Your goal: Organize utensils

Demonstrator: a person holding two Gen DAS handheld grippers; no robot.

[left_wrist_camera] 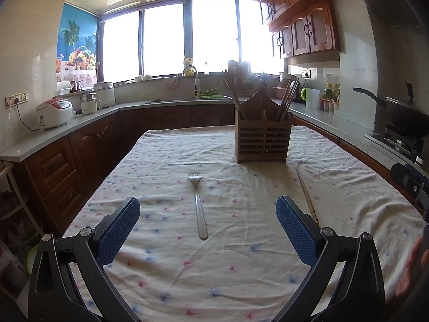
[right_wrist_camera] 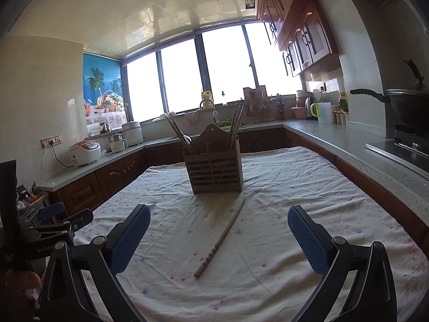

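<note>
With both the left gripper [left_wrist_camera: 207, 209] and right gripper [right_wrist_camera: 218, 224] held wide open and empty, the flat fork [left_wrist_camera: 198, 206] and thin chopstick [right_wrist_camera: 221, 237] could be pushed along the loose tablecloth [right_wrist_camera: 308, 187], or the holder [right_wrist_camera: 214, 171] beyond tipped

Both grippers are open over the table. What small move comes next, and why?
Probably lower the left gripper onto the fork: it lies flat on the cloth between the open fingers, handle nearest, with the holder just beyond. The right gripper frames the chopstick.
</note>
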